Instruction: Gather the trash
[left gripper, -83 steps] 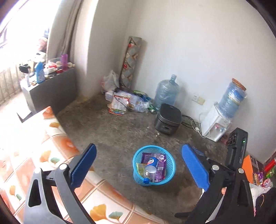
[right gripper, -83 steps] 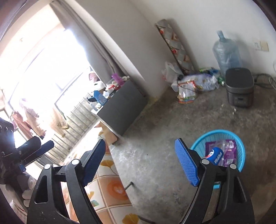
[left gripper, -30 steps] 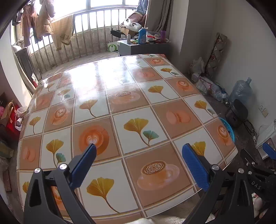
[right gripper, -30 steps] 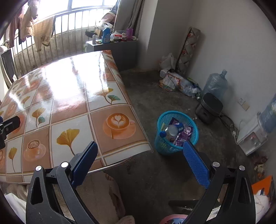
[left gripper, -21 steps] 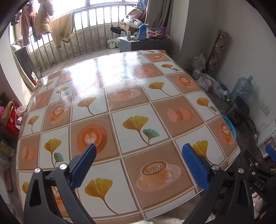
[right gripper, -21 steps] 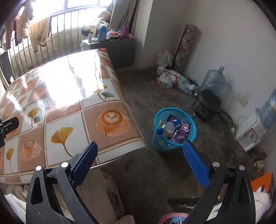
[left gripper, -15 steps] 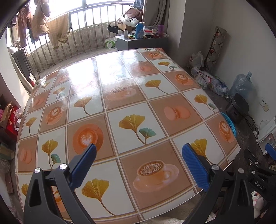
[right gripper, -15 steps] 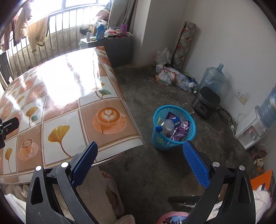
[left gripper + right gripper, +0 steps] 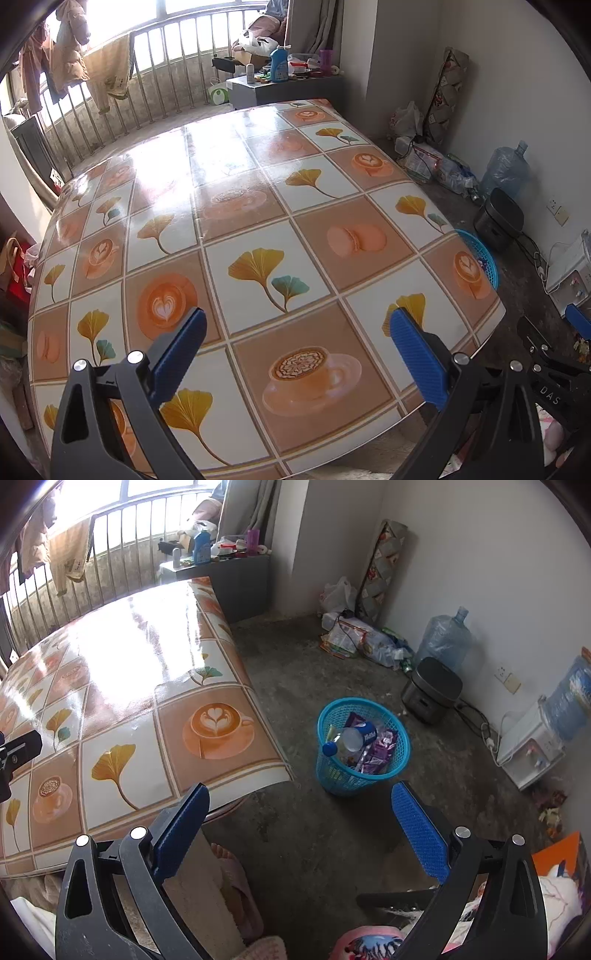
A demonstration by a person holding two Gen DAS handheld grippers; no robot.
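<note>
My left gripper hung over the patterned table, jaws spread wide, holding nothing. My right gripper was likewise agape and empty — above the floor. The blue basket stood beside the table's corner, containing a bottle and wrappers.

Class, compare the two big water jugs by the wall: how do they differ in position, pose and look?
The bare water jug stands upright on the floor; the wrapped water jug sits on the white dispenser.
The bare jug's neck points up; the wrapped one shows none on top, so it seems inverted.
The bare jug is plain translucent blue; the wrapped one carries a printed cover.
Both stand along the same wall.
</note>
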